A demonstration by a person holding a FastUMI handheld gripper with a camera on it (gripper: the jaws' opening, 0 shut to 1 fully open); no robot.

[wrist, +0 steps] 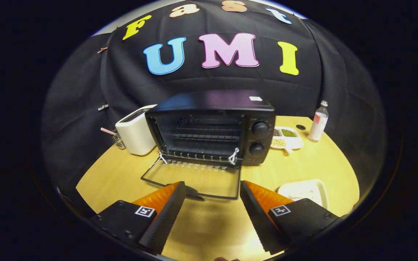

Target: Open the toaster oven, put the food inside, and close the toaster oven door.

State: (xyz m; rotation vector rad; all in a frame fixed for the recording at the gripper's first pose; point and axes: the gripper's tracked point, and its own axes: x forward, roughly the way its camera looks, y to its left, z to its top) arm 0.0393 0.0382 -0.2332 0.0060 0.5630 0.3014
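The hand-held gripper (pixel 212 203) is spread apart and empty. Just ahead, the toaster oven (pixel 212 127) door (pixel 194 177) lies open; probably stiff, smooth glass, best lifted by its front edge.

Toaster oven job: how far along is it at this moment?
Done: the black toaster oven is open, its glass door folded flat onto the yellow wooden table, wire rack bare. In hand: nothing; the tongs are open, hovering just before the door's edge. Left: fetch food, perhaps from the white tray beside them, load it, shut the door.
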